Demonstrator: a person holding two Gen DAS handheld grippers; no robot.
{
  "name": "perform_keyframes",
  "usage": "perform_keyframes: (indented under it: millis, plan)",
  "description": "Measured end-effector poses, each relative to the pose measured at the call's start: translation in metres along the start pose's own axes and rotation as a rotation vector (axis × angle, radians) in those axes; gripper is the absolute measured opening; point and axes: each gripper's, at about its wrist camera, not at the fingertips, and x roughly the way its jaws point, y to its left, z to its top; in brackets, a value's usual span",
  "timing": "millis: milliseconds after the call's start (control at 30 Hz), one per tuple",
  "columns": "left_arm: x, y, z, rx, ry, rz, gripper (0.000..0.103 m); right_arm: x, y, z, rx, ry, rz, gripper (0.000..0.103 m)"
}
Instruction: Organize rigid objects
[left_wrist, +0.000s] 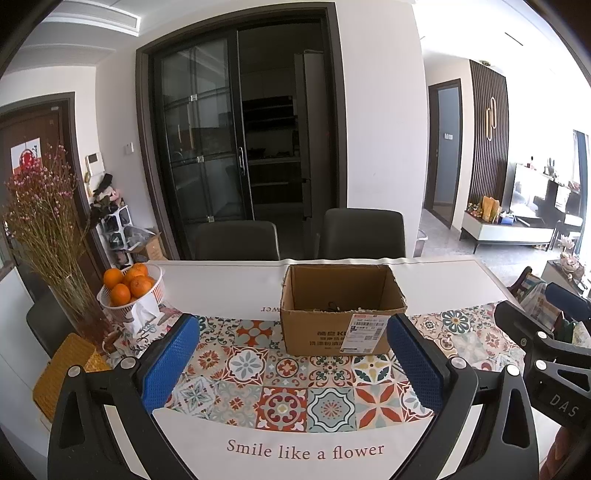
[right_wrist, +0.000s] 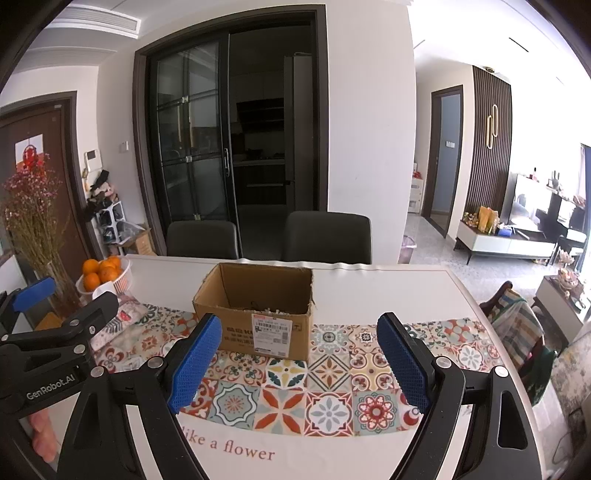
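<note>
An open cardboard box (left_wrist: 341, 308) with a white shipping label stands on the patterned table mat (left_wrist: 280, 373); it also shows in the right wrist view (right_wrist: 258, 306). Small dark and pale items lie at its bottom, too dim to name. My left gripper (left_wrist: 293, 341) is open and empty, held above the mat just in front of the box. My right gripper (right_wrist: 297, 341) is open and empty, in front of the box and slightly to its right. Each gripper shows at the edge of the other's view.
A white basket of oranges (left_wrist: 129, 288) and a glass vase of dried flowers (left_wrist: 44, 236) stand at the table's left. A woven yellow mat (left_wrist: 62, 369) lies near the left edge. Two dark chairs (left_wrist: 362, 232) stand behind the table. Another chair (right_wrist: 517, 325) stands at the right.
</note>
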Motion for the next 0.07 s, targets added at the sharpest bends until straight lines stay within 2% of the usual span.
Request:
perform_keyframes:
  millis: [67]
  plan:
    - [0.0, -0.0001, 0.0001, -0.001, 0.001, 0.0, 0.103, 0.0, 0.0002, -0.0001, 0.0, -0.001, 0.0, 0.086]
